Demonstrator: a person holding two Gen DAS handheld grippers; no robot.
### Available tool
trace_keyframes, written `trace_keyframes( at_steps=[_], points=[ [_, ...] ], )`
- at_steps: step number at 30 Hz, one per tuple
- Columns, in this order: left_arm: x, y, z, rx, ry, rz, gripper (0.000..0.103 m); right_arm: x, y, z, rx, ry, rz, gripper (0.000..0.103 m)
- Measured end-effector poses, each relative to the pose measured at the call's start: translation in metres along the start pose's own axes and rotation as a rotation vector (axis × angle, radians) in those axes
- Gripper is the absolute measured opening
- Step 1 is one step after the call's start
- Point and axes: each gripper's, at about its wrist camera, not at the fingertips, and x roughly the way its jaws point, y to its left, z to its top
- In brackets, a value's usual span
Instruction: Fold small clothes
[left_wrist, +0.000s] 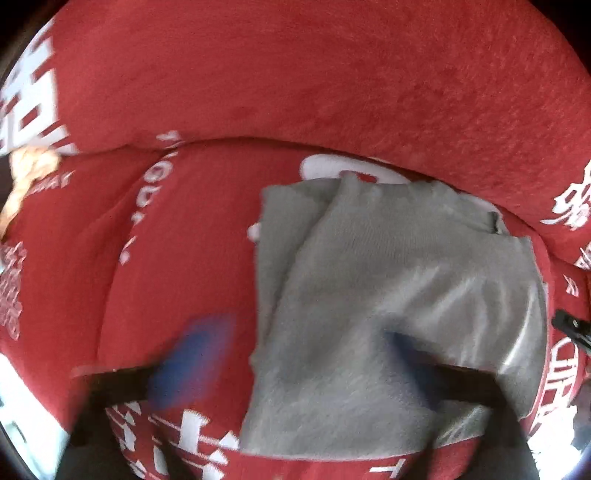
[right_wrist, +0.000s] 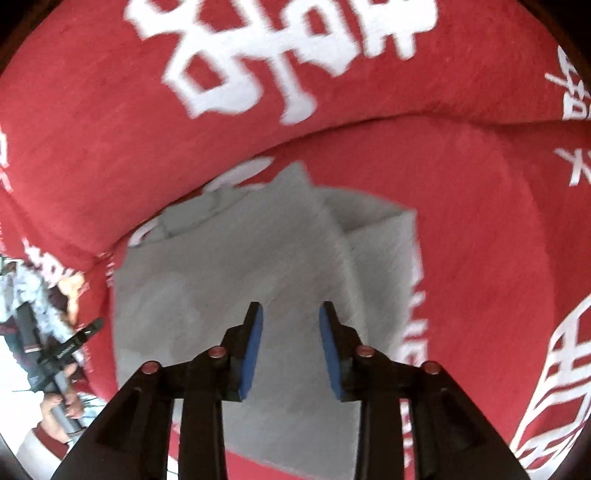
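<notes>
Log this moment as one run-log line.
task: fold small clothes | grey garment: folded, on red cover | left gripper: open, released | right gripper: open above garment, nothing gripped

A small grey garment (left_wrist: 388, 295) of soft knit cloth lies folded on a red sofa seat (left_wrist: 177, 258) printed with white lettering. It rests against the seam where the seat meets the red backrest (left_wrist: 295, 74), its far edge just at that seam. The cloth is doubled over itself: in the right wrist view the garment (right_wrist: 229, 266) shows a raised fold ridge running from its far end toward its near edge, with a squared, tucked corner on the right side. Its far end is bunched and uneven. The near part lies flatter, with shallow wrinkles.
</notes>
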Motion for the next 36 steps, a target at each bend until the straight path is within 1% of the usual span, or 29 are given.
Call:
trace_keyframes(
  at_steps=[1, 2, 3, 5, 6, 7, 9, 11, 12, 14, 17, 18, 20, 21, 23, 24, 25, 26, 27, 29, 30, 31, 33, 34, 36],
  points=[
    [-0.003, 0.002, -0.007, 0.008, 0.000, -0.006, 0.101, 0.000, 0.006, -0.004, -0.004, 0.004, 0.014, 0.040],
    [-0.002, 0.005, -0.008, 0.010, 0.007, -0.014, 0.101, 0.014, 0.024, -0.012, -0.013, 0.012, 0.028, 0.041],
    [-0.001, 0.008, -0.013, 0.008, 0.011, -0.024, 0.101, 0.019, 0.035, -0.020, -0.020, 0.024, 0.050, 0.041],
    [-0.001, 0.014, -0.022, 0.009, 0.007, -0.009, 0.101, 0.027, 0.052, -0.033, -0.015, 0.050, 0.094, 0.043],
    [-0.001, 0.021, -0.028, 0.002, 0.005, 0.008, 0.101, 0.034, 0.062, -0.044, 0.004, 0.079, 0.140, 0.045],
    [0.001, 0.025, -0.032, -0.007, 0.010, 0.002, 0.101, 0.043, 0.070, -0.051, 0.019, 0.099, 0.174, 0.047],
    [0.006, 0.040, -0.039, -0.035, 0.046, -0.026, 0.101, 0.060, 0.092, -0.074, 0.039, 0.146, 0.253, 0.060],
    [0.013, 0.057, -0.049, -0.066, 0.088, -0.063, 0.101, 0.082, 0.119, -0.103, 0.058, 0.200, 0.328, 0.063],
    [0.013, 0.063, -0.051, -0.070, 0.093, -0.069, 0.101, 0.096, 0.132, -0.118, 0.072, 0.227, 0.360, 0.063],
    [0.012, 0.078, -0.059, -0.068, 0.099, -0.070, 0.101, 0.128, 0.152, -0.145, 0.137, 0.291, 0.427, 0.063],
    [0.008, 0.096, -0.064, -0.058, 0.107, -0.122, 0.101, 0.173, 0.170, -0.171, 0.269, 0.347, 0.522, 0.063],
    [0.008, 0.102, -0.065, -0.061, 0.109, -0.131, 0.101, 0.189, 0.176, -0.181, 0.323, 0.352, 0.571, 0.063],
    [0.005, 0.113, -0.069, -0.059, 0.104, -0.137, 0.101, 0.209, 0.185, -0.192, 0.395, 0.340, 0.606, 0.063],
    [0.001, 0.116, -0.069, -0.057, 0.099, -0.137, 0.101, 0.221, 0.189, -0.198, 0.439, 0.325, 0.611, 0.063],
    [-0.006, 0.126, -0.073, -0.051, 0.080, -0.147, 0.101, 0.227, 0.193, -0.199, 0.501, 0.269, 0.660, 0.063],
    [-0.008, 0.129, -0.075, -0.047, 0.076, -0.150, 0.101, 0.228, 0.196, -0.196, 0.511, 0.247, 0.656, 0.062],
    [-0.010, 0.131, -0.077, -0.041, 0.070, -0.154, 0.101, 0.227, 0.200, -0.192, 0.509, 0.233, 0.650, 0.059],
    [-0.013, 0.134, -0.079, -0.040, 0.067, -0.159, 0.101, 0.226, 0.203, -0.187, 0.504, 0.224, 0.626, 0.031],
    [-0.016, 0.136, -0.080, -0.039, 0.065, -0.166, 0.101, 0.223, 0.202, -0.184, 0.497, 0.229, 0.603, 0.010],
    [-0.021, 0.140, -0.082, -0.046, 0.058, -0.178, 0.101, 0.219, 0.208, -0.174, 0.451, 0.232, 0.564, 0.010],
    [-0.024, 0.143, -0.084, -0.052, 0.048, -0.187, 0.101, 0.209, 0.211, -0.170, 0.396, 0.226, 0.544, 0.010],
    [-0.025, 0.144, -0.084, -0.054, 0.043, -0.199, 0.101, 0.204, 0.219, -0.169, 0.336, 0.223, 0.513, 0.010],
    [-0.021, 0.144, -0.086, -0.050, 0.051, -0.199, 0.101, 0.202, 0.229, -0.173, 0.264, 0.229, 0.437, 0.009],
    [-0.016, 0.142, -0.087, -0.046, 0.064, -0.183, 0.101, 0.206, 0.229, -0.176, 0.253, 0.242, 0.403, 0.009],
    [-0.009, 0.140, -0.088, -0.050, 0.083, -0.184, 0.101, 0.215, 0.226, -0.181, 0.247, 0.258, 0.368, 0.009]
  ],
)
